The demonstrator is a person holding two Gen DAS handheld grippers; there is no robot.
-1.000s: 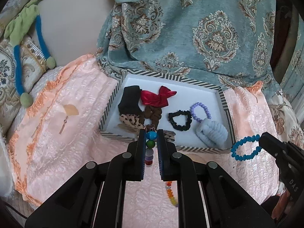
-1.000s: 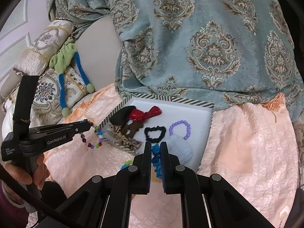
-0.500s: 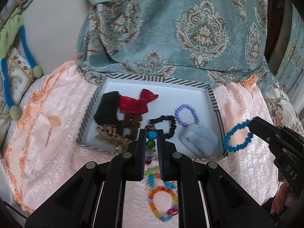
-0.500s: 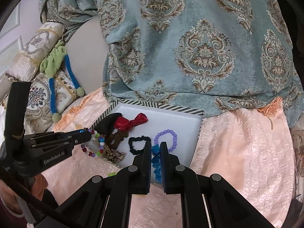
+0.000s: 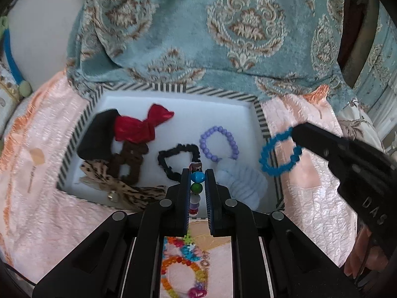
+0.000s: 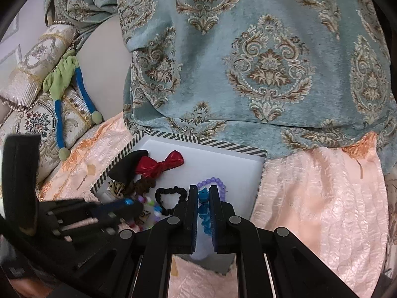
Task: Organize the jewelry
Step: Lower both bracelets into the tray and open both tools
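Multicoloured bead bracelet (image 5: 196, 186) hangs clamped in left tool (image 5: 197, 173); right tool (image 6: 203, 193) pinches blue bracelet (image 5: 280, 154).

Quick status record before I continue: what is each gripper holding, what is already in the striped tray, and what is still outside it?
left gripper: shut on multicoloured bead bracelet, over the tray's near edge
right gripper: shut on blue bead bracelet, at the tray's right rim
tray: white inside, black-and-white striped rim, on the peach quilted cover
in tray: red bow, black scrunchie, purple bead bracelet, pale blue scrunchie, leopard-print bow
outside tray: bright plastic bead bracelets on the cover, below the left gripper
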